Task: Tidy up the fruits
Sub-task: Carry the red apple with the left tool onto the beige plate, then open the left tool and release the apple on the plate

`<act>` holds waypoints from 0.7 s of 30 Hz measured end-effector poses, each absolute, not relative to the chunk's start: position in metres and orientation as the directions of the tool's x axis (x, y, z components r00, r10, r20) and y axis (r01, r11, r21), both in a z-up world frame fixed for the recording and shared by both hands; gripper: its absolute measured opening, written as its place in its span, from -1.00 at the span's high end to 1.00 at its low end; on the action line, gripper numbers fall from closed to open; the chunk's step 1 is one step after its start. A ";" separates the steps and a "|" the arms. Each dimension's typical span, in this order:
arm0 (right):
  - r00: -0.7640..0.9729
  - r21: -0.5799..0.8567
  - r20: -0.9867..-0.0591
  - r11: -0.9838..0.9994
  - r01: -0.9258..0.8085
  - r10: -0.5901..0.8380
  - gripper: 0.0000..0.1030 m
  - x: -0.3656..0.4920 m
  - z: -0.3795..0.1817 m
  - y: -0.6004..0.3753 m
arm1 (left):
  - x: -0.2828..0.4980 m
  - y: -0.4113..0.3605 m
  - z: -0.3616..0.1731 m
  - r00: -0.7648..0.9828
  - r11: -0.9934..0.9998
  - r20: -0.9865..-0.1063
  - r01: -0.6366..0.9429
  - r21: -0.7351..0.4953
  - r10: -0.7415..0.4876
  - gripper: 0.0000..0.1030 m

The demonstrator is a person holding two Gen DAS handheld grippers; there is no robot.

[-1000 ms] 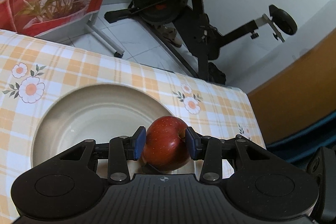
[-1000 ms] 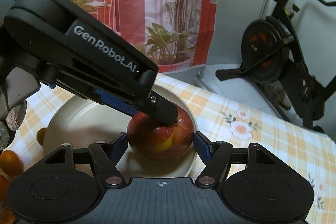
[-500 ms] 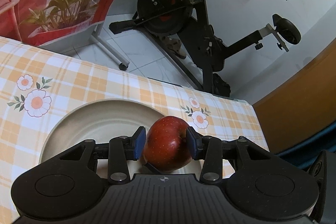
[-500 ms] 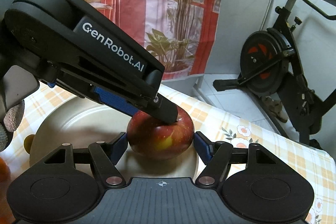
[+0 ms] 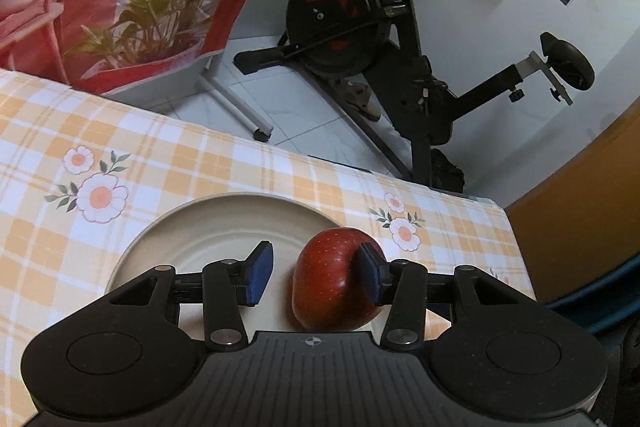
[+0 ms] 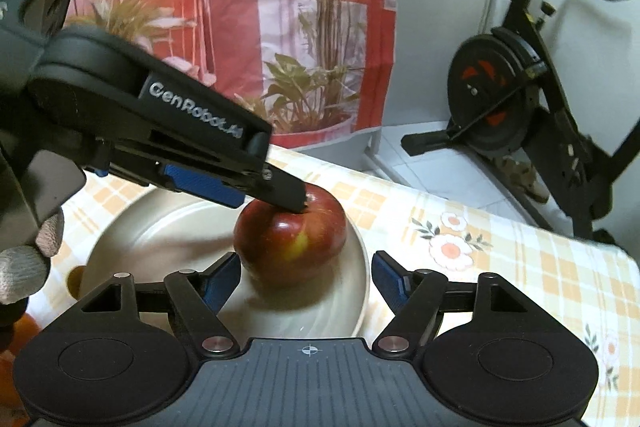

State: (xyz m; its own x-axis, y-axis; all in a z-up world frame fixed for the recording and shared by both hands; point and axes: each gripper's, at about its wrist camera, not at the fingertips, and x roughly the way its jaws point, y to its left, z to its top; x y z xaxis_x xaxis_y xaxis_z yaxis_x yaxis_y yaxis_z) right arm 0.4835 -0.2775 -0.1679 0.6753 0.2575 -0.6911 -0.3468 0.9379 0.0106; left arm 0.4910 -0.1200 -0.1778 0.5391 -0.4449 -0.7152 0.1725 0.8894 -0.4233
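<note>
Checked tablecloth [image 5: 208,163]; tools' jaws apart, apple [image 5: 332,279] loose.

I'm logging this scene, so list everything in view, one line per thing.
apple: one, red with a yellow patch, on the plate, between the jaws of both grippers
plate: one, cream, on the tablecloth
tablecloth: one, orange and white check with flowers, covering the table
small orange fruits: a few, orange, at the left edge of the right wrist view; count unclear
exercise bike: one, black, on the tiled floor past the table
printed banner: one, red with green plants, behind the table
left gripper: one, black with blue pads, jaws just opening, one pad off the apple
right gripper: one, black with blue pads, jaws just opening, astride the apple
gloved finger: grey, on the left gripper's handle
</note>
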 end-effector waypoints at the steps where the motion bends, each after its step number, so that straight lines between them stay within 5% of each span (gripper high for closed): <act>1: 0.675 0.018 -0.691 0.940 -0.342 0.259 -0.33 0.480 -0.166 -0.280 | 0.489 -0.118 -0.176 0.542 0.892 -0.716 0.171 -0.419 -0.441 0.04; 21: 0.752 0.167 -0.612 0.970 -0.179 0.244 -0.33 0.347 -0.135 -0.296 | 0.378 -0.015 -0.105 0.660 0.943 -0.675 0.193 -0.269 -0.328 0.05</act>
